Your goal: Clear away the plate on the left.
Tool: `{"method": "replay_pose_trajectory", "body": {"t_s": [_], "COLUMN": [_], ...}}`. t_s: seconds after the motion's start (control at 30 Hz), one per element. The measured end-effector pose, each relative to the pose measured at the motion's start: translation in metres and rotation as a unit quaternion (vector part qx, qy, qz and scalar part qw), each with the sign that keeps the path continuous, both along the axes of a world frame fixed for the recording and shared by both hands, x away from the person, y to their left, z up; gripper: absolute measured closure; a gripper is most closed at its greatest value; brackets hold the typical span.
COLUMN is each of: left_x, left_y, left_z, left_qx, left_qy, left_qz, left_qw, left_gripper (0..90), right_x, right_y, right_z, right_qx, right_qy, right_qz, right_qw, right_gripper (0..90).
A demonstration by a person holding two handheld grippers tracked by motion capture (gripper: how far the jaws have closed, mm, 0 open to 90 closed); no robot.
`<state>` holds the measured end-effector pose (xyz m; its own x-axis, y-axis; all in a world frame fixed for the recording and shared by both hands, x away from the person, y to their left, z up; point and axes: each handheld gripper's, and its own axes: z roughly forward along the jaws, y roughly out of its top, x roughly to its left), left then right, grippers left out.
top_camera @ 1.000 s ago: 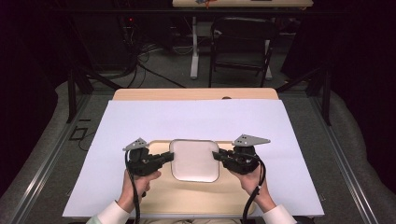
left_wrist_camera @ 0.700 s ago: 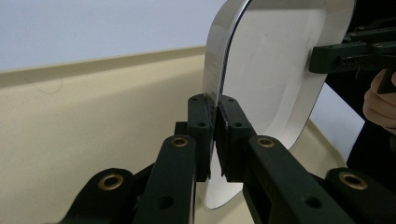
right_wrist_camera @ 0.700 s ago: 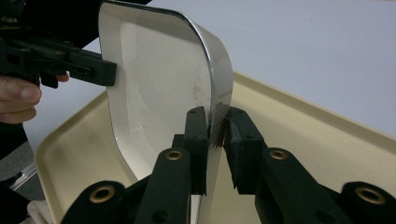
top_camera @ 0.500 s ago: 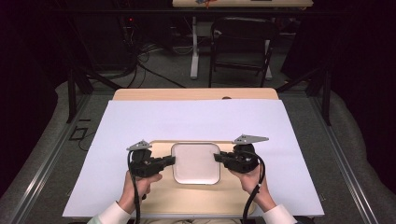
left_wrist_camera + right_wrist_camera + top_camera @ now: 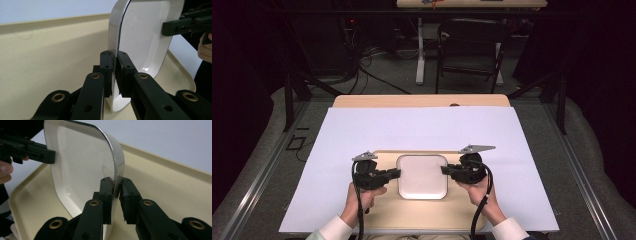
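Dark room, cables and a folding chair [image 5: 472, 47] lay beyond the tabletop [image 5: 422, 101], which carried a white sheet [image 5: 422, 130] and, at its near edge, a beige tray [image 5: 422, 215]. From the high view, a white square plate [image 5: 422, 176] sat over the tray between the two hands, with the left claw [image 5: 395, 173] at its left rim and the right claw [image 5: 446, 171] at its right rim.

Along the left gripper view, the left claw [image 5: 116, 75] was clenched on the plate's [image 5: 146, 37] rim, one jaw on each face; the tray [image 5: 50, 57] lay behind it, and the other claw pinched the far rim.

Along the right gripper view, the right claw [image 5: 115, 195] straddled the plate [image 5: 80, 167] at its rim; the left jaw pressed it, but a sliver of gap beside the other jaw left me unable to tell whether the grip was firm.

By my judgement, the two-handed carry was in hand, the plate apparently just above the tray; the next move called for level, matched motion. Compared with a second earlier, plate and claws sat nearer the person.
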<state>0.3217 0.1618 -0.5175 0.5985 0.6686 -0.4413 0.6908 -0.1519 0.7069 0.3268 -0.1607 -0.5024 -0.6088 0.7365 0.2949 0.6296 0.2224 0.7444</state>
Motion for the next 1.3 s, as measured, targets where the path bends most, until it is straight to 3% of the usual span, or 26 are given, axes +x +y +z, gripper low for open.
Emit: {"method": "replay_pose_trajectory", "body": {"t_s": [0.2, 0.5, 0.93, 1.3], "left_x": [0.002, 0.004, 0.008, 0.009], "left_y": [0.0, -0.001, -0.002, -0.001], "left_z": [-0.003, -0.006, -0.012, -0.015], "left_qx": [0.007, 0.03, 0.047, 0.057], "left_qy": [-0.007, -0.017, -0.007, -0.001], "left_qz": [0.005, 0.01, 0.015, 0.02], "left_qw": [0.9999, 0.9994, 0.9987, 0.9982], "left_gripper": [83.7, 82.7, 81.0, 79.9], "right_x": [0.002, 0.008, 0.01, 0.016], "right_y": [0.003, 0.008, 0.013, 0.018], "right_z": [-0.004, -0.012, -0.022, -0.027], "right_qx": [-0.021, -0.028, -0.059, -0.066], "right_qy": [-0.008, -0.002, -0.002, 0.009], "right_qz": [0.0, 0.002, 0.009, 0.015], "right_qw": [0.9997, 0.9996, 0.9982, 0.9976], "right_gripper": [78.6, 76.2, 71.9, 67.2]}}
